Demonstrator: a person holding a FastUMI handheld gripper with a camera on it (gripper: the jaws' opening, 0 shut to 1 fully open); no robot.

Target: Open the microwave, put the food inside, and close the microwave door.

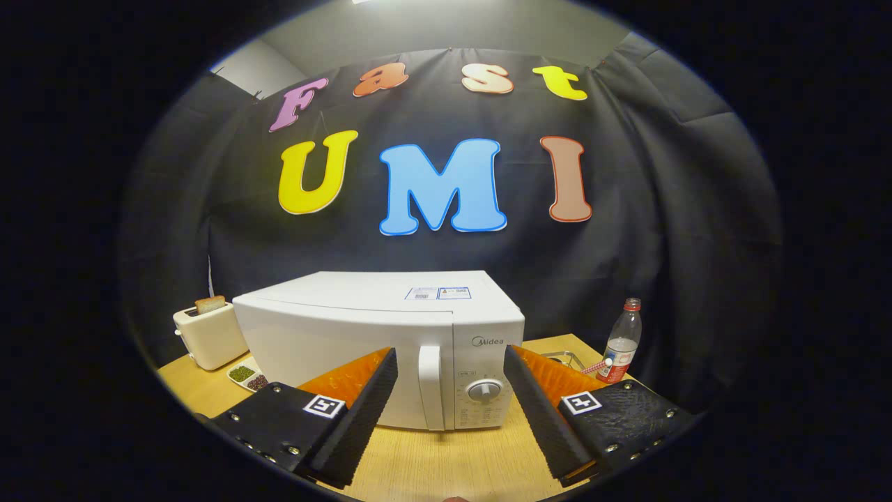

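A: On the wooden table [425, 460], dead centre: white microwave [380, 341], door shut, vertical handle [431, 387] near the door's right edge, round dial [483, 390] on the control panel right of the handle.

B: And the tongs [449, 397]?

A: Spread wide apart, gripping nothing. Just short of the microwave's front, one ribbed black finger angled toward each side of the handle, the handle and dial framed in the gap between. Not touching the door, as far as can be told.

B: Left of the microwave?

A: Cream toaster [209, 336] with a slice of toast [210, 304] poking out of the slot, set a little behind the microwave's front corner. Just ahead of the toaster, close to the microwave's left side, a small white dish [247, 376] with green and dark purplish food in separate compartments.

B: Right of the microwave?

A: Clear plastic bottle [622, 341] with a red cap, upright, well apart from the microwave's side. Something metal between bottle and microwave, mostly hidden behind the right finger; cannot tell what.

B: On top of the microwave?

A: Two small stickers, toward the right rear.
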